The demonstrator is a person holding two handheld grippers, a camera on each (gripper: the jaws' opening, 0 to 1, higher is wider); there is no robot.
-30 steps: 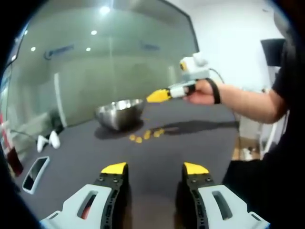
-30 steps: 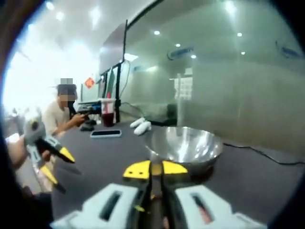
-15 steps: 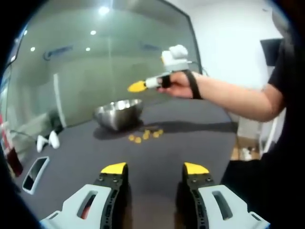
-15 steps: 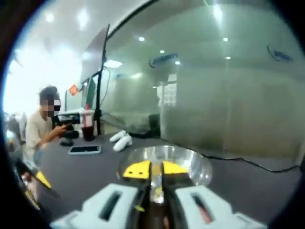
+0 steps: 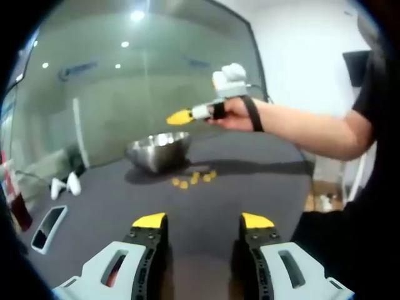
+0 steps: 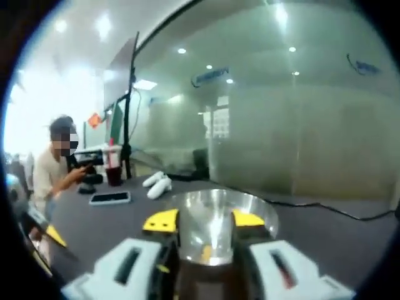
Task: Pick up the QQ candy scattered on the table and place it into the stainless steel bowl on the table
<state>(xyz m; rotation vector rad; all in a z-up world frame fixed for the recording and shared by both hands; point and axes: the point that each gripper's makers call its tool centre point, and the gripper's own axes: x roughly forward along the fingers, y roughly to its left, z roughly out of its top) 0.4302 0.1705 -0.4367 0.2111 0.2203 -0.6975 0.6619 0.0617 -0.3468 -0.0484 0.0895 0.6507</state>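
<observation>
Writing: blue lettering shows on the frosted glass wall [image 6: 325, 125], but it is too blurred to read. A small red sign beside the seated person [image 6: 56, 165] is likewise illegible.

Right gripper [image 6: 203, 219]: in the right gripper view its yellow-tipped jaws stand apart, directly over the stainless steel bowl [image 6: 215, 219]. Nothing is held between them. A small yellow piece shows low in the gap, against the bowl's inner wall; whether it lies in the bowl or is in the air cannot be told. In the left gripper view this same gripper is held up in a hand [image 5: 234, 114], above and just to the right of the bowl [image 5: 158, 150], with its yellow tip pointing toward the bowl.

Left gripper [image 5: 203, 220]: its jaws stand wide apart above the dark grey table [image 5: 250, 187], holding and touching nothing.

QQ candy [image 5: 192, 179]: several yellow pieces lie scattered on the table just in front of the bowl.

Other items: a phone [image 6: 110, 198], a pair of white controllers [image 6: 156, 182] and a red drink cup [image 6: 114, 174] rest on the table beyond the bowl.
</observation>
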